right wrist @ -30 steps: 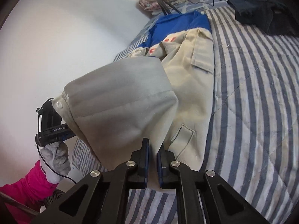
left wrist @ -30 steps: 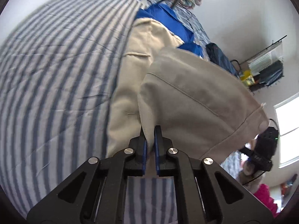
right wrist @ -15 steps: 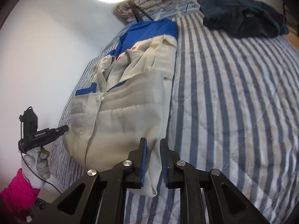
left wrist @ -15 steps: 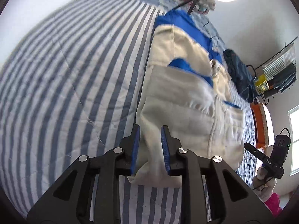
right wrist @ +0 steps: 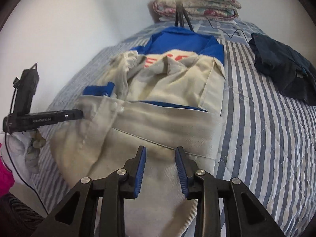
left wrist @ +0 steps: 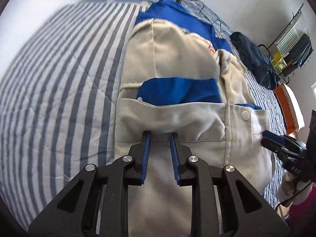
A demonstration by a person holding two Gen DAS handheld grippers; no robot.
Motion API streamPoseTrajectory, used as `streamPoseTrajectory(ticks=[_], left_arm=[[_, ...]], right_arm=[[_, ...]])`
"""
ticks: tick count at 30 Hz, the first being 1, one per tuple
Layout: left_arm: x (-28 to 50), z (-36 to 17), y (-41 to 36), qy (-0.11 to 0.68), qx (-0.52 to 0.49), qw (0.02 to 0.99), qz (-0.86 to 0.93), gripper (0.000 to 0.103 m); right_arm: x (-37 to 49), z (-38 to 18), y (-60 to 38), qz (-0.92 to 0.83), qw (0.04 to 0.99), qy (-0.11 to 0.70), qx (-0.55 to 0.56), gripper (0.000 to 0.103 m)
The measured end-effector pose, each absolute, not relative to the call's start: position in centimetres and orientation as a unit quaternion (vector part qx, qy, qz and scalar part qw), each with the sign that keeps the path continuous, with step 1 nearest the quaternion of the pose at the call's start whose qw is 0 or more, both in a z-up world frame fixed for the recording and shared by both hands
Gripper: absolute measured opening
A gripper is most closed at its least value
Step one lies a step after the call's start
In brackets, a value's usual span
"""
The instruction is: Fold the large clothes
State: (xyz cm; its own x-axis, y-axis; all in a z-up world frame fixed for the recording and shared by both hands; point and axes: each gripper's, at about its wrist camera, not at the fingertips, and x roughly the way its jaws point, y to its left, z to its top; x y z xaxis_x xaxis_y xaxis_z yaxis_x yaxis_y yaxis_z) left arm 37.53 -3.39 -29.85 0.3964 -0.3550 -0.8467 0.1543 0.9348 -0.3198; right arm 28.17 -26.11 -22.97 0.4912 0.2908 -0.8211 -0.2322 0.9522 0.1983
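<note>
While both tools hover just above the cloth, neither one is pinching anything: the left hand-held gripper (left wrist: 160, 136) has its jaws spread, with the tips at the folded hem, and the right hand-held gripper (right wrist: 161, 150) is spread in the same way over the near part of the jacket (right wrist: 169, 102). I judge that the spread jaws mean the lower part is laid over the body of the garment and let go, so this fold is done and the next grip is not yet taken.

The jacket, beige with blue parts, lies along the middle of the bed (right wrist: 266, 138), its folded end near the near edge and its blue collar toward the far edge. The fold edge is not tidy; on the left side the cloth is bunched and a blue cuff (right wrist: 98, 89) sticks out, which could spoil a further fold.

To the right of the jacket the striped cover is free up to a dark garment (right wrist: 284, 67) near the far right corner, well apart. To the left also there is free cover. At the far edge stand a tripod (right wrist: 180, 15) and folded blankets (right wrist: 197, 4), close to the collar, so there is little room beyond it.
</note>
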Motion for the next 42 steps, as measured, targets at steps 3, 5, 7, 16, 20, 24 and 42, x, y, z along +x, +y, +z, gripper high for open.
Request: streamPoseTrajectory(ticks=[3,5,7,16,20,24,42], left_arm=[[37.6,-30.4,-3.7,0.517,-0.077,0.837,-0.162,0.022],[37.3,-30.5,-4.0,0.512,-0.063,0.841,-0.166,0.022],[37.5,-30.0,-4.1,0.518,-0.060,0.837,-0.167,0.022],[40.2,-22.1,-1.4,0.474,-0.081,0.858,-0.182,0.022],[44.1,-19.4,-1.5,0.463,-0.059,0.862,-0.197,0.022],[48.8,-19.5,-2.7,0.469,-0.051,0.859,-0.198,0.022],[57.0,-30.8,-10.2,0.511,0.033,0.831,-0.217,0.022]], right_arm=[[29.0,-25.3,-25.8,0.145,0.853,0.501,0.025,0.031],[28.7,-25.4,-24.8,0.135,0.858,0.495,-0.012,0.031],[28.8,-25.0,-24.5,0.132,0.853,0.505,-0.029,0.031],[29.7,-17.0,-29.0,0.145,0.877,0.458,0.032,0.031],[32.4,-13.2,-30.4,0.144,0.892,0.426,0.037,0.031],[36.5,-12.3,-30.5,0.142,0.895,0.422,0.030,0.031],[50.0,-26.0,-26.5,0.151,0.857,0.493,0.014,0.032]])
